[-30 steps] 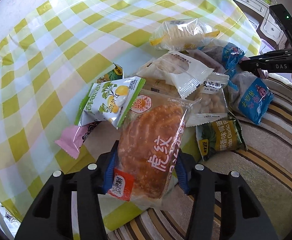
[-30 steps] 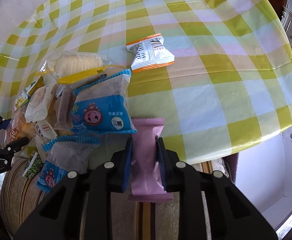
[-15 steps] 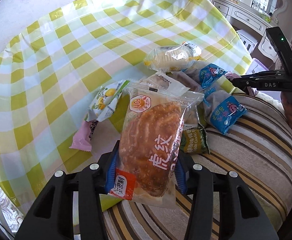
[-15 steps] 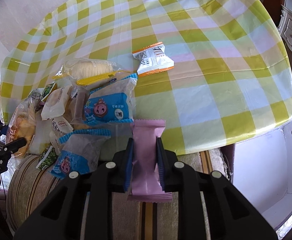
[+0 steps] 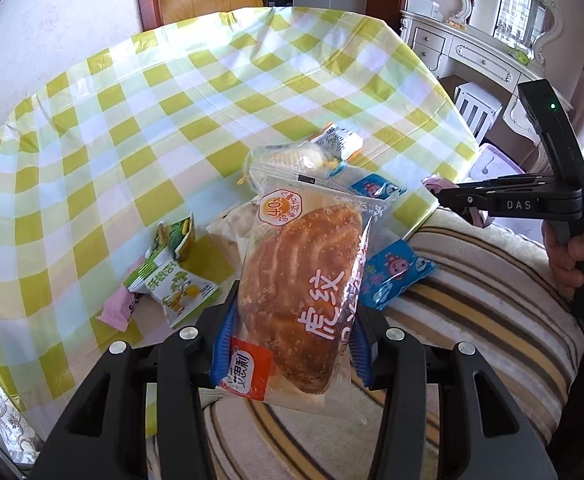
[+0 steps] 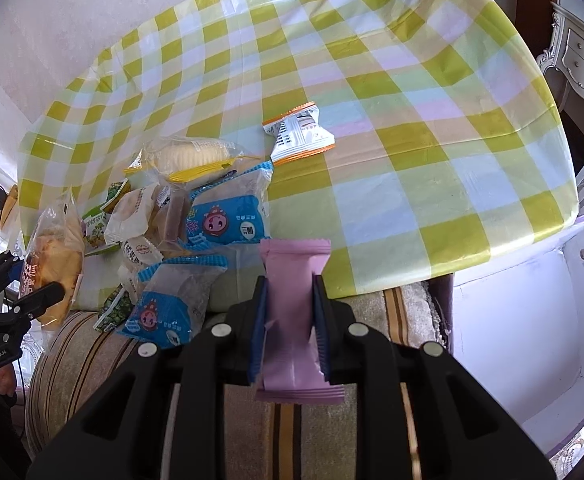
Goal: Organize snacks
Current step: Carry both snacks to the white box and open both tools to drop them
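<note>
My left gripper [image 5: 290, 332] is clamped on a clear-wrapped bread bun packet [image 5: 300, 292], which I hold raised above the snack pile [image 5: 332, 196] at the near edge of the checked tabletop [image 5: 132, 128]. A green snack packet [image 5: 172, 280] lies left of it; a blue packet [image 5: 396, 272] lies right, over the striped cushion [image 5: 472, 320].

In the right wrist view, my right gripper [image 6: 290, 324] pinches a pink packet [image 6: 294, 304] upright above the cushion. An orange-edged white packet [image 6: 298, 132] lies apart from the pile.
</note>
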{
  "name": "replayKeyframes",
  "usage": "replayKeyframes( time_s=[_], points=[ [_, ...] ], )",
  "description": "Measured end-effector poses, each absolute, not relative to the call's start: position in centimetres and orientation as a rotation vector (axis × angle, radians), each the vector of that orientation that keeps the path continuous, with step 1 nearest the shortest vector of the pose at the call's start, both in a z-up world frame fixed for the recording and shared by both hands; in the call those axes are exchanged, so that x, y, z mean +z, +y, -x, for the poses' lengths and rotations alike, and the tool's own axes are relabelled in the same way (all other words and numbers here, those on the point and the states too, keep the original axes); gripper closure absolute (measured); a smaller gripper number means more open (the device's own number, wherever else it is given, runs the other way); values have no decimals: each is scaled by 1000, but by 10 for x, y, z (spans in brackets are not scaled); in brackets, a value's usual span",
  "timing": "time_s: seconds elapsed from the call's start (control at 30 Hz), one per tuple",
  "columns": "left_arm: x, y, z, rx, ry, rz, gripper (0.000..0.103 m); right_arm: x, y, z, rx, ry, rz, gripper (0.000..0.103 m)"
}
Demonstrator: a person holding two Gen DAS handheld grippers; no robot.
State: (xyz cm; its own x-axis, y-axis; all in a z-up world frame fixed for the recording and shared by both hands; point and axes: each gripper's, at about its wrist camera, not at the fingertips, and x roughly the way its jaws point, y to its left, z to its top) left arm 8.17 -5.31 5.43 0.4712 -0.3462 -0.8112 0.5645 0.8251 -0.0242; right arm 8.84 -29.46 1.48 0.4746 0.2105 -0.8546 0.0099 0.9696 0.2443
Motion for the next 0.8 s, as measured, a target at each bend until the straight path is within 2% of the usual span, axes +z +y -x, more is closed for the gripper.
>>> replayKeyframes(
  time_s=[0.3, 0.8],
  points=[
    [62, -134, -88, -670, 901, -233, 57, 26, -351, -73, 17, 1027, -278, 81],
    [30, -310, -93, -870, 1008, -305, 57, -5, -464, -43, -242, 1040, -362, 81]
  ],
)
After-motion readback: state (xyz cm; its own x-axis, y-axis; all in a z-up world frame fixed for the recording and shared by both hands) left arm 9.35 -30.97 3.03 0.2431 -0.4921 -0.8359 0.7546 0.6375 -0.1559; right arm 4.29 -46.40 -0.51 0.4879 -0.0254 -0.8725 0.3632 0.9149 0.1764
